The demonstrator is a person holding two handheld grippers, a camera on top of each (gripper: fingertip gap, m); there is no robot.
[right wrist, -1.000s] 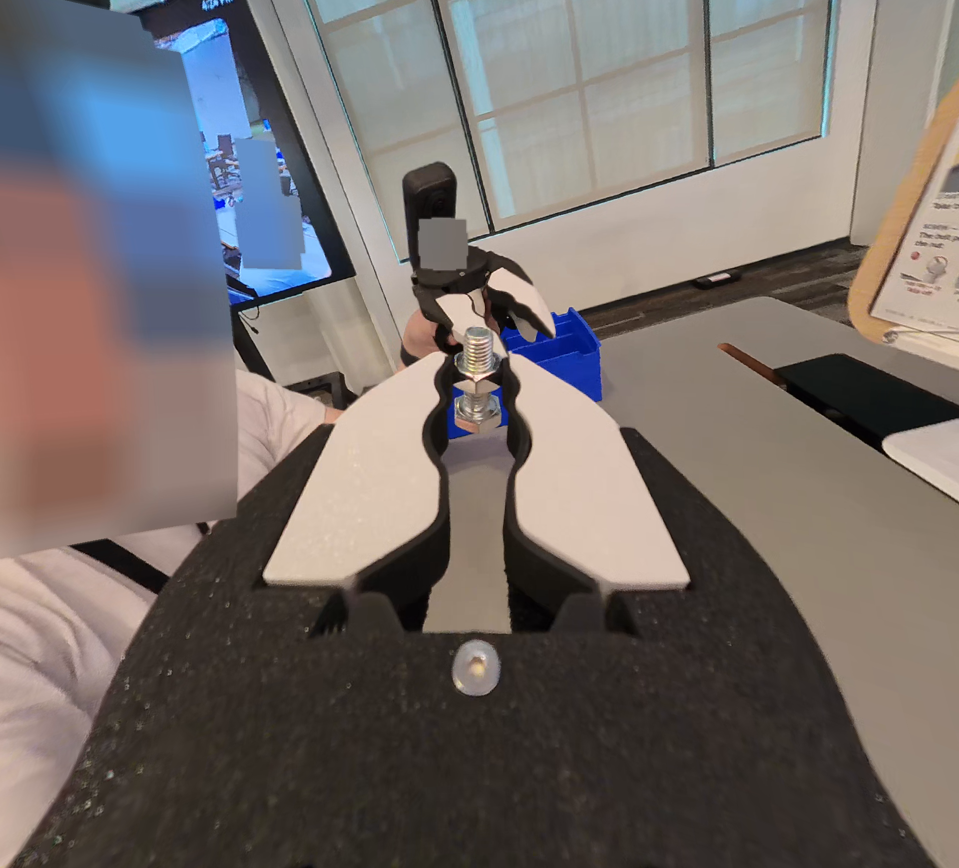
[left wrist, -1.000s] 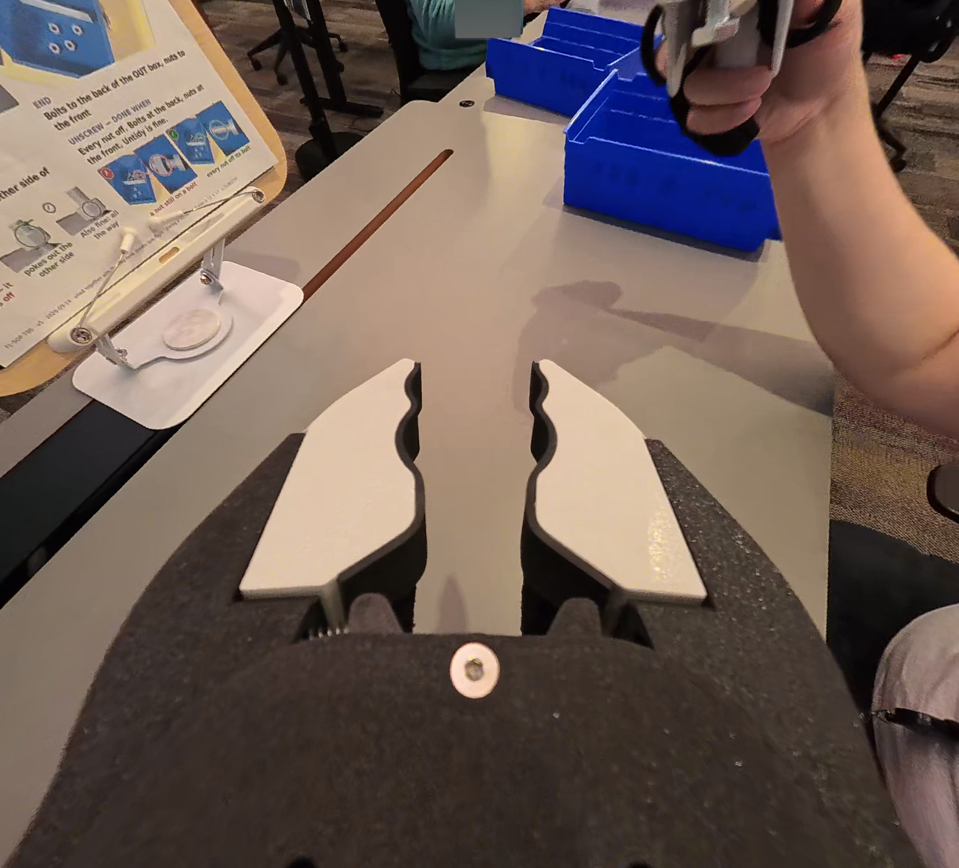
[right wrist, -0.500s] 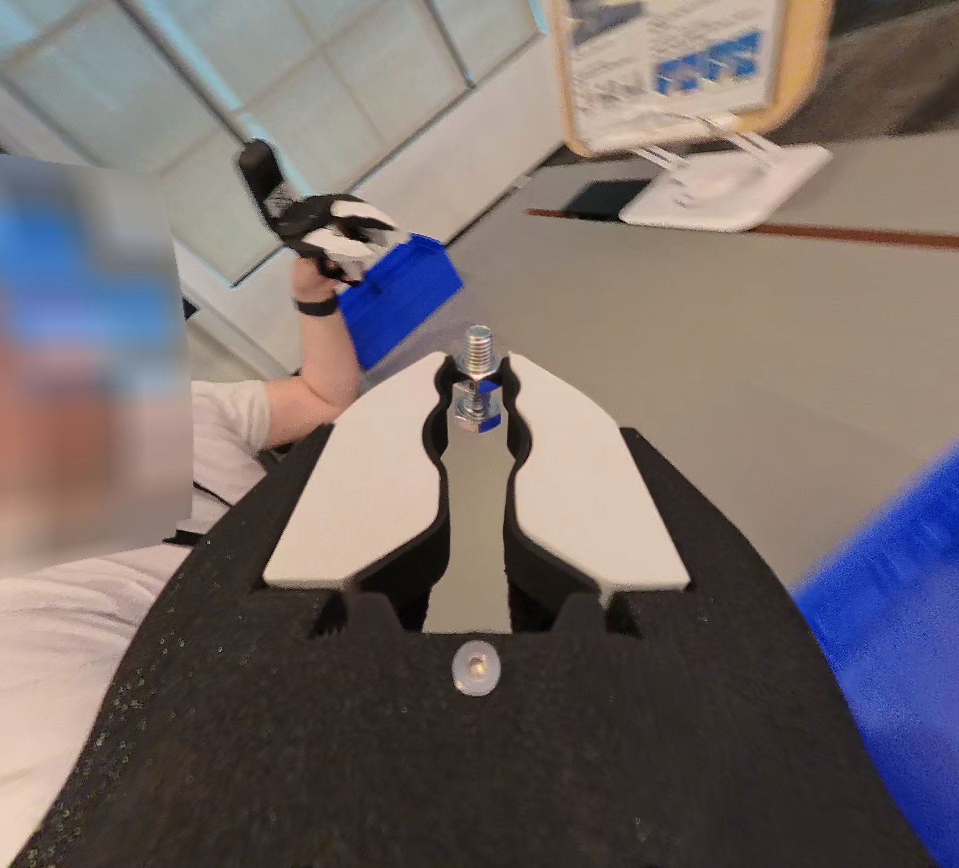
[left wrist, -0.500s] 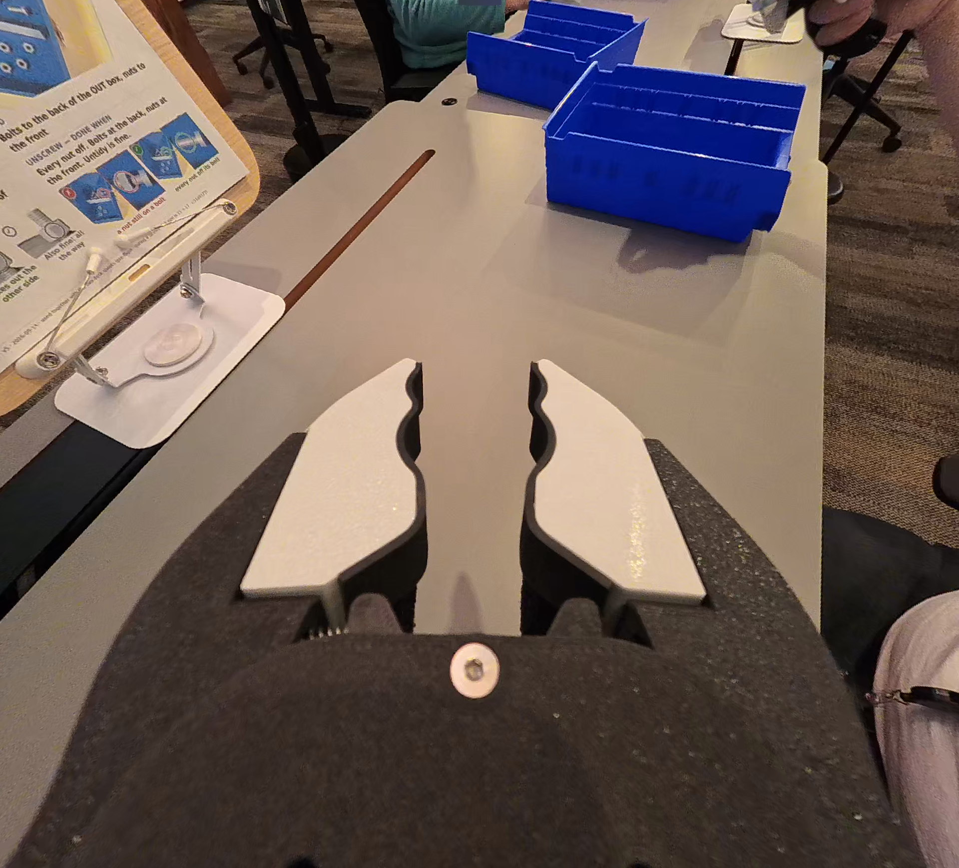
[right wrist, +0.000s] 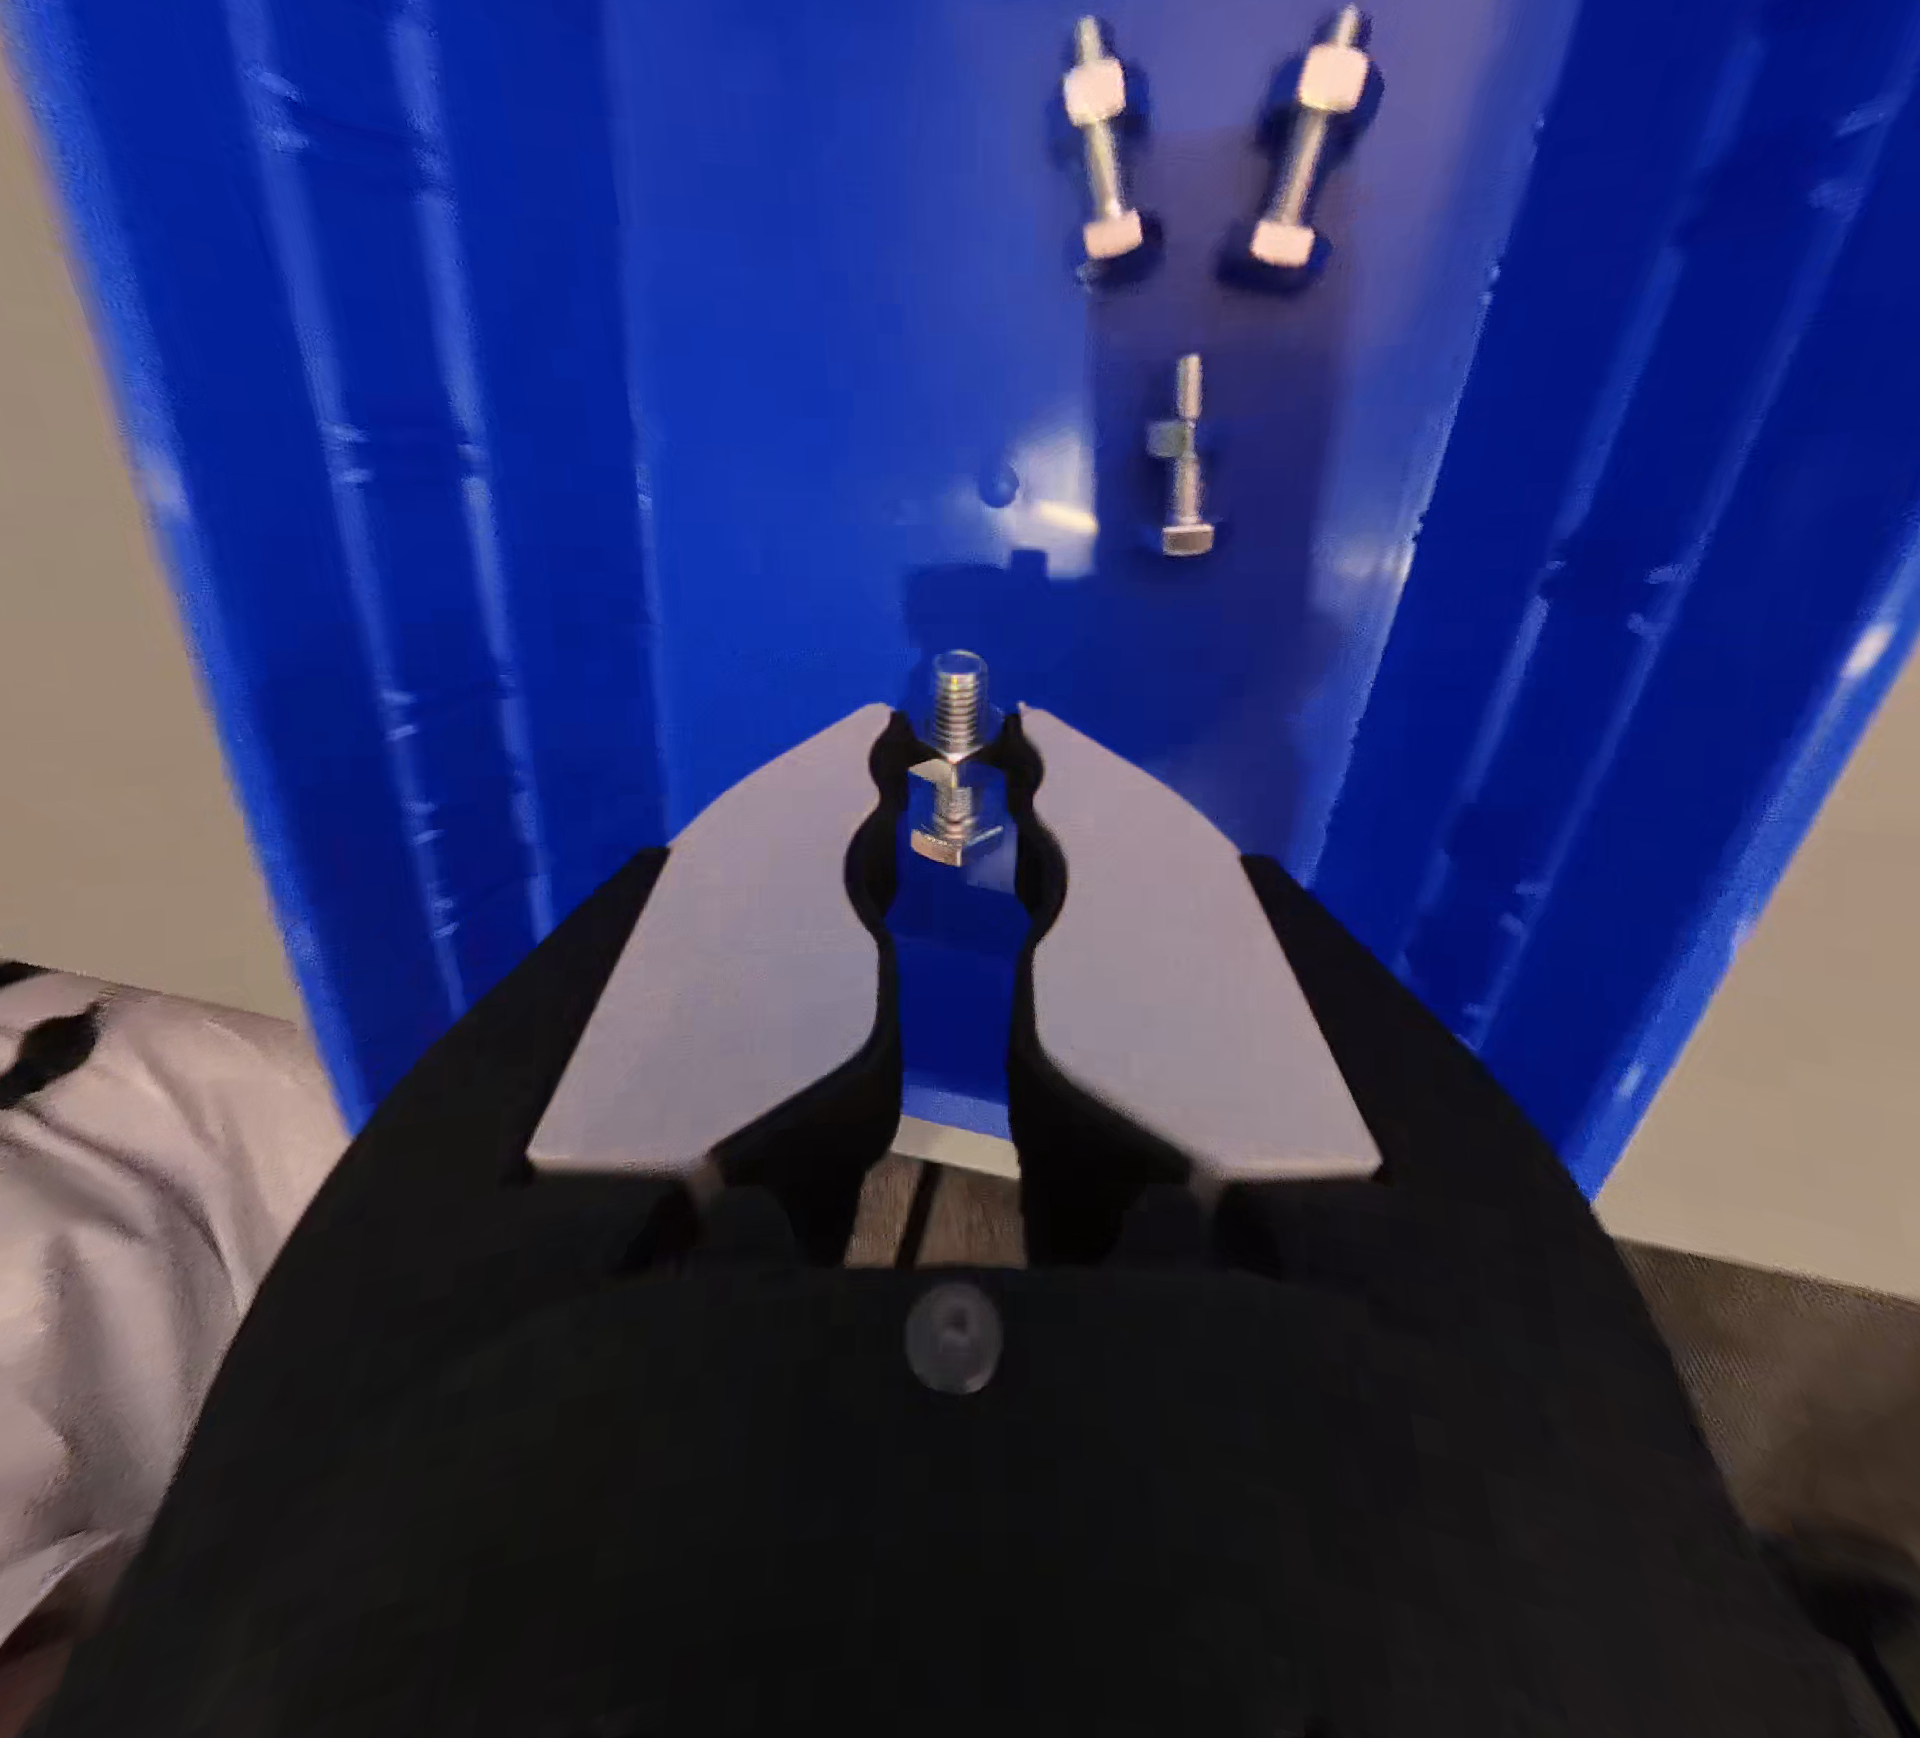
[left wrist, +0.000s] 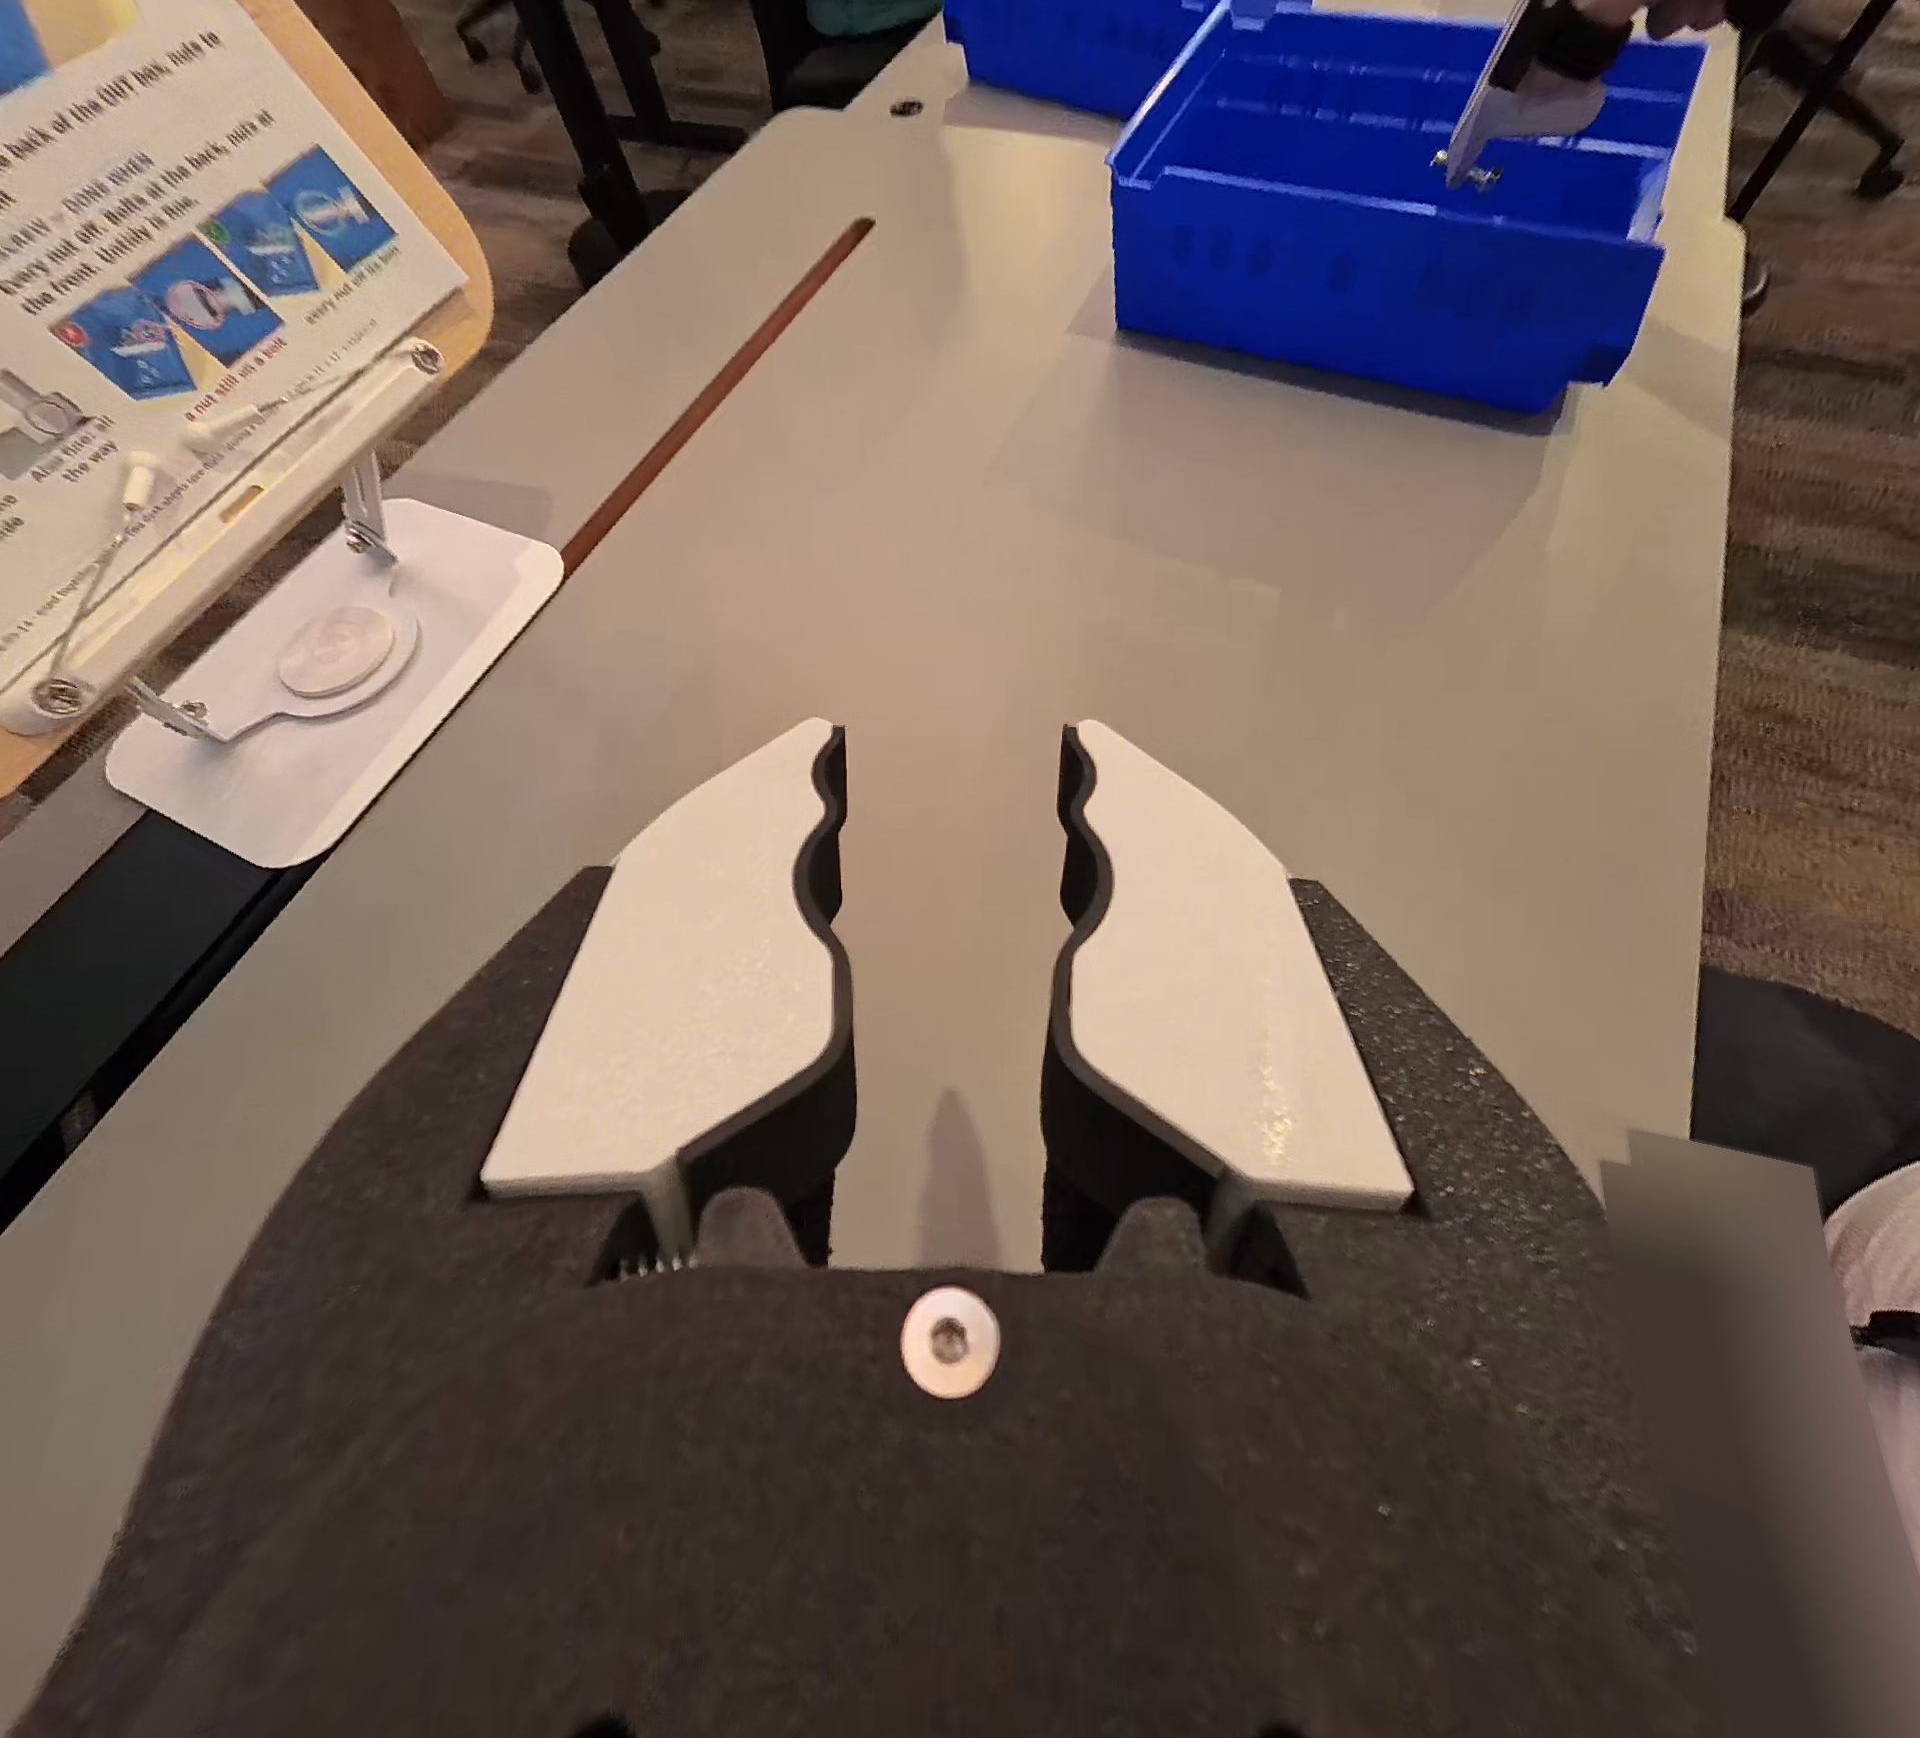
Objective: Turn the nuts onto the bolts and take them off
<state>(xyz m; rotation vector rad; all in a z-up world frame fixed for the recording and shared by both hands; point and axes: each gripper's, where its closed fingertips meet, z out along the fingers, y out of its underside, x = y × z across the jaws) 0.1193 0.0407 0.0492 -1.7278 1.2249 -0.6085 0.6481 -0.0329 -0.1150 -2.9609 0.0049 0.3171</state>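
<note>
Right wrist view: right hand-held gripper (right wrist: 958,720) pinched a nutted bolt (right wrist: 954,758) over the blue bin (right wrist: 727,234), three nutted bolts (right wrist: 1184,150) lying farther in. Best lowered close before release. Left hand-held gripper (left wrist: 951,743) was spread, empty, over the bench (left wrist: 935,462).

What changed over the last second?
The right gripper swung from up in the air to down over the blue bin, carrying its bolt with a nut on it; three more nutted bolts lie inside. Nothing was grabbed or released. The left gripper stayed open and empty over the grey table.
</note>
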